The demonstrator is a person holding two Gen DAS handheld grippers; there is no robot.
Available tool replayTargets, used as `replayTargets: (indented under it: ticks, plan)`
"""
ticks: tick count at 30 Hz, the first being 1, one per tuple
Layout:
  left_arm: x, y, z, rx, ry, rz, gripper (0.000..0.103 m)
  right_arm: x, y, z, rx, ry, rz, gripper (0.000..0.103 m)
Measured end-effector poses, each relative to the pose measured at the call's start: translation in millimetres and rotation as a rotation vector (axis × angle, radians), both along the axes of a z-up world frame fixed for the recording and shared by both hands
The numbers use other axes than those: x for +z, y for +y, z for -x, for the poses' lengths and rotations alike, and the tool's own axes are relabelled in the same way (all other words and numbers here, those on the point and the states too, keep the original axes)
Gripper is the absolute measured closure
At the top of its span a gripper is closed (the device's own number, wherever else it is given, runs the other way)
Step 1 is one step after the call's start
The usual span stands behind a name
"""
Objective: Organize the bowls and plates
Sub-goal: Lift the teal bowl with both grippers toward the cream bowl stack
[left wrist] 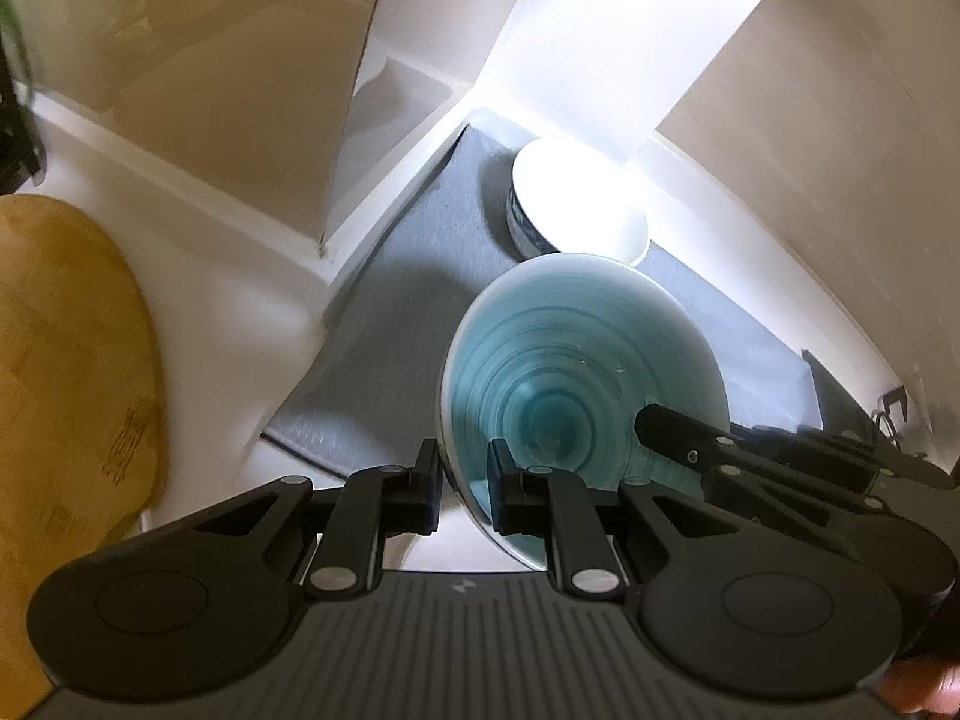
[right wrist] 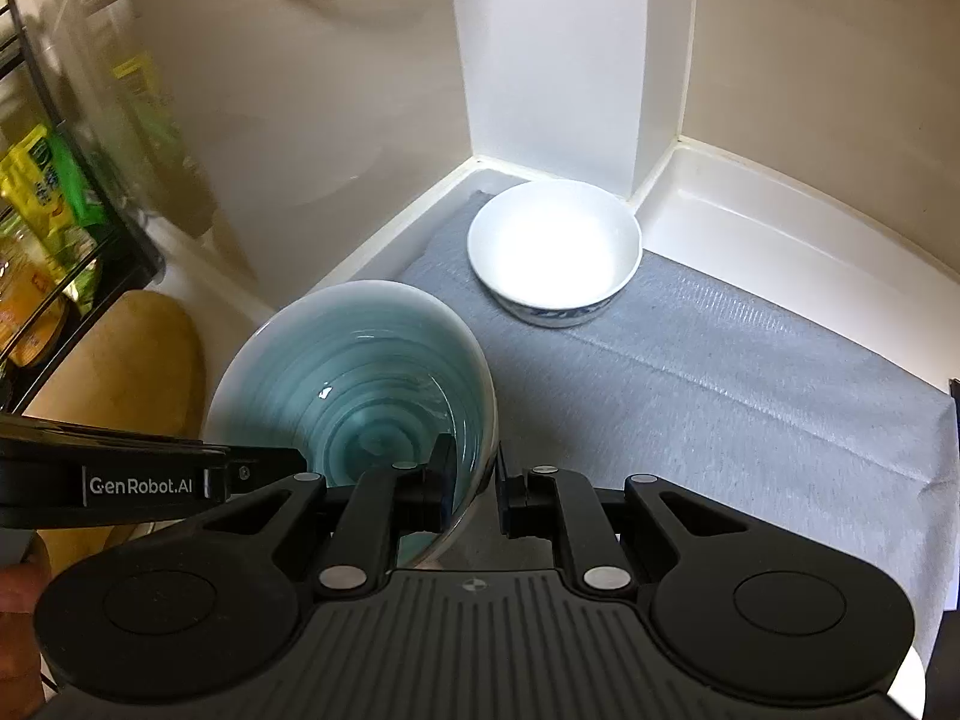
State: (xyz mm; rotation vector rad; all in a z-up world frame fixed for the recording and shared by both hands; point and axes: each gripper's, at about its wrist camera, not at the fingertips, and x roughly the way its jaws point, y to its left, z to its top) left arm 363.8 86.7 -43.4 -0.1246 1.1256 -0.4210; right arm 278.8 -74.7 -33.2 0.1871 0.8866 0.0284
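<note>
- the teal bowl (left wrist: 576, 372) is being carried by both grippers at once, clear of the grey mat (left wrist: 384, 324), tipped so its glazed inside is facing the cameras.
- the left gripper (left wrist: 462, 489) is clenching the bowl's rim on its left edge, one finger outside the wall and one inside; the right gripper (right wrist: 474, 489) is pinching the opposite rim in the same way, jaws nearly closed on the thin wall.
- the relation that matters: the white bowl with blue pattern (right wrist: 555, 249) is sitting upright on the mat, straight ahead of and beyond the teal bowl, in the corner against the white pillar (right wrist: 552, 60). the two bowls are looking near each other but not touching.
- judging from the task, the likely next move is setting the teal bowl down on the mat just beside the white one, or nesting it; either way the tilt needs levelling first.
- neither hand is nearer; the bowl is hanging between them, so both need to travel together.
- the right wrist view is showing the white bowl whole and the free mat to its right, plus a wire rack (right wrist: 72, 252) with packets at the left.
- the left wrist view is showing the white bowl half washed out by glare, but is giving the wooden board (left wrist: 66, 384) on the bench (left wrist: 240, 312) and the right gripper's finger reaching into the teal bowl.
</note>
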Motion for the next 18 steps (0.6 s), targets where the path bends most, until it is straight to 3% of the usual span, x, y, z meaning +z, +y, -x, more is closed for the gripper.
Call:
replayTargets:
  ticks: [18]
  plan:
    - [-6,11,40,-0.045,0.023,-0.062,0.086,-13,21,40,0.023,0.058,-0.006,0.089]
